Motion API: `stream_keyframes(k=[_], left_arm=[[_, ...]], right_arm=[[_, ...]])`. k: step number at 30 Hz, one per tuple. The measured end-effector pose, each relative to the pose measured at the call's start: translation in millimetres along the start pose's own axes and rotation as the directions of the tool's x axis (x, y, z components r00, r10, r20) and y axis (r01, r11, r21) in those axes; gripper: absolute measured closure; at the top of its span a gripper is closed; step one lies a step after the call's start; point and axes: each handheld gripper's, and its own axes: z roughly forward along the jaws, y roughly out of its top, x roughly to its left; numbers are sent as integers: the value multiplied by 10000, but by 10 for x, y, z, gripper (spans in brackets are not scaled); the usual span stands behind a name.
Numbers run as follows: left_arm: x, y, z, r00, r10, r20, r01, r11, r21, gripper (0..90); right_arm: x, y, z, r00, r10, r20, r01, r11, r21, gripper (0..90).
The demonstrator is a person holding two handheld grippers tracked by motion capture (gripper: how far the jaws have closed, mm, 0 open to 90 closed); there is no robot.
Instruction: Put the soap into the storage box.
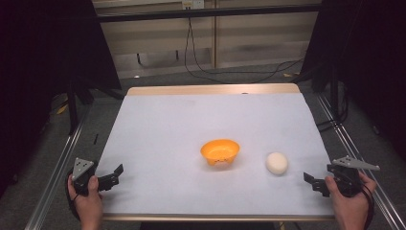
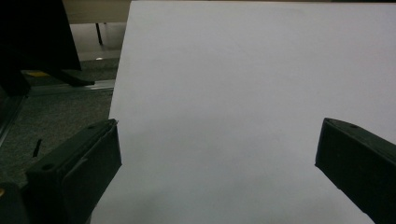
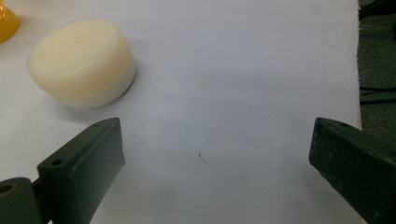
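An orange bowl (image 1: 220,151) stands upright near the middle of the white table (image 1: 191,120), with a small edge of it (image 3: 7,21) at the right gripper view's top left. A round cream-white lump (image 1: 276,163) lies to its right on the sheet. In the right gripper view the lump (image 3: 81,60) sits ahead and left of the jaws. My right gripper (image 1: 313,182) is open and empty at the table's front right. My left gripper (image 1: 112,173) is open and empty at the front left, over bare sheet (image 2: 233,116).
The table's left edge (image 2: 116,107) runs past the left jaw, with grey floor and a metal rail beyond. Black stands and cables (image 1: 230,72) lie on the floor behind the table. The right edge of the sheet (image 3: 357,70) borders dark floor.
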Motion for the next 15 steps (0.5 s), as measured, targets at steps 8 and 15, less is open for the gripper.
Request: stream_keyframes(k=[8, 15], left_arm=[[-17, 0, 6, 9999, 119, -93, -119, 9999, 23, 1], [-8, 1, 3, 9998, 178, -61, -177, 9998, 38, 1]], right_arm=[[96, 163, 23, 9993, -363, 85, 351, 9927, 1154, 34], [245, 280, 127, 9963, -863, 3, 848, 9801, 1793, 18]])
